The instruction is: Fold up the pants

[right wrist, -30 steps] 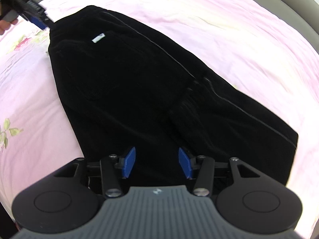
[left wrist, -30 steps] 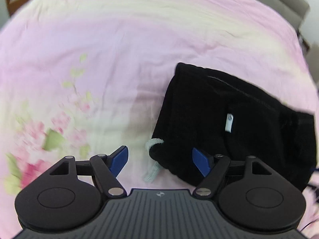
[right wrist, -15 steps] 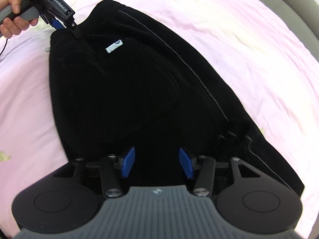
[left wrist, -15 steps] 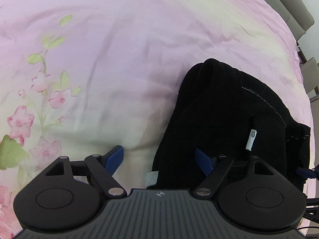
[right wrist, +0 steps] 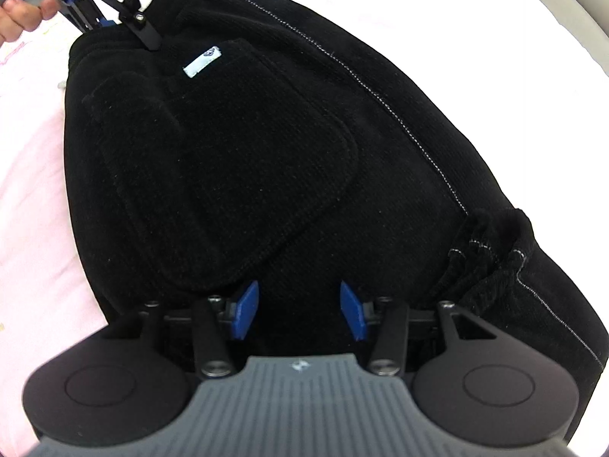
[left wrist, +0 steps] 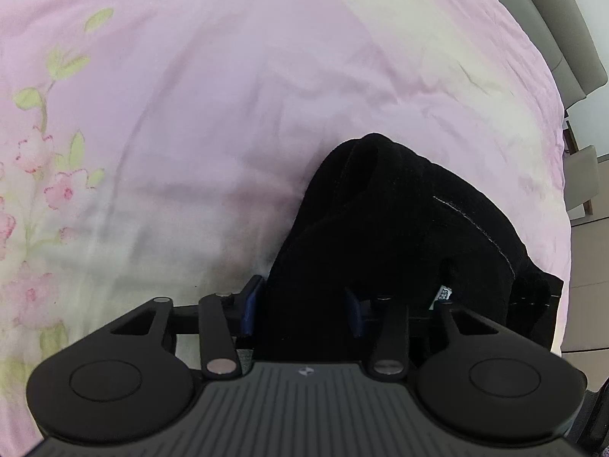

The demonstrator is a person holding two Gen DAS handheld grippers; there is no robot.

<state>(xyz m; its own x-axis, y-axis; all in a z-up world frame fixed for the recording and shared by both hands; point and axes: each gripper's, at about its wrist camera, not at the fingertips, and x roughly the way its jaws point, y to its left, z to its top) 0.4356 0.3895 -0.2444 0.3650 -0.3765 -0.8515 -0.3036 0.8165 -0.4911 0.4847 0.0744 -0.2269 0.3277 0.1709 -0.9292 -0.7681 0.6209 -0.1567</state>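
Observation:
Black pants [right wrist: 289, 144] lie on a pink bedspread [left wrist: 228, 95]. In the left wrist view the bunched waistband end of the pants [left wrist: 380, 228] fills the gap between my left gripper's blue fingers [left wrist: 300, 310], which are partly closed on the cloth. The left gripper also shows in the right wrist view [right wrist: 114, 3], at the pants' far corner, held by a hand. My right gripper [right wrist: 298, 314] is open, its blue fingers low over the near part of the pants. A small white label [right wrist: 201, 61] sits near the waistband.
The pink floral bedspread [right wrist: 34, 175] extends left of the pants. A grey headboard [left wrist: 559, 30] and a chair [left wrist: 582, 179] stand beyond the bed's right edge.
My left gripper has moved onto the pants' waistband corner and narrowed around it. My right gripper has come closer over the pants, its jaws unchanged.

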